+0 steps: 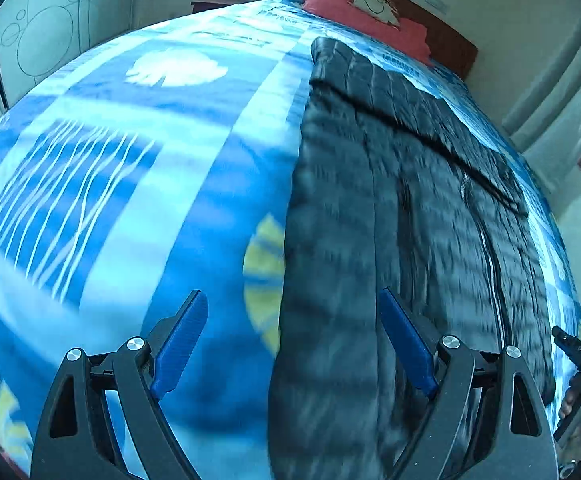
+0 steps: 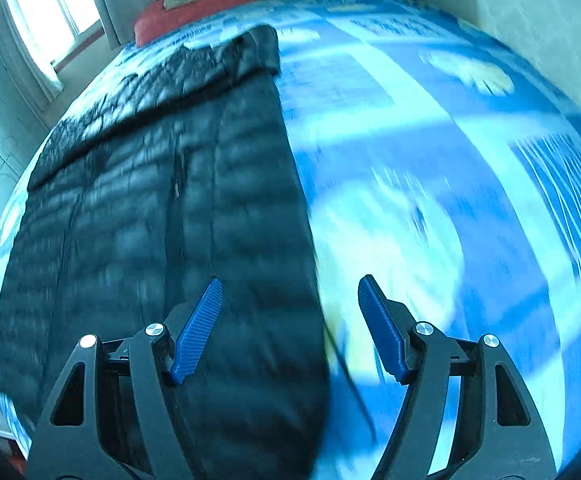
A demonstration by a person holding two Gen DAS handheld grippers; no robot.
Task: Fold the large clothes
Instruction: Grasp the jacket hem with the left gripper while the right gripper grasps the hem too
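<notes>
My left gripper hangs over the bed, jaws spread wide and empty, straddling the edge of the black quilted jacket lying flat and lengthwise on the blue patterned bedspread. My right gripper hovers over the jacket's opposite edge, jaws apart, gripping nothing. Red pillow far end.

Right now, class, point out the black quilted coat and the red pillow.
black quilted coat (image 2: 138, 200), right wrist view, middle of its quilted front.
red pillow (image 1: 330, 0), left wrist view, bare red fabric.
</notes>
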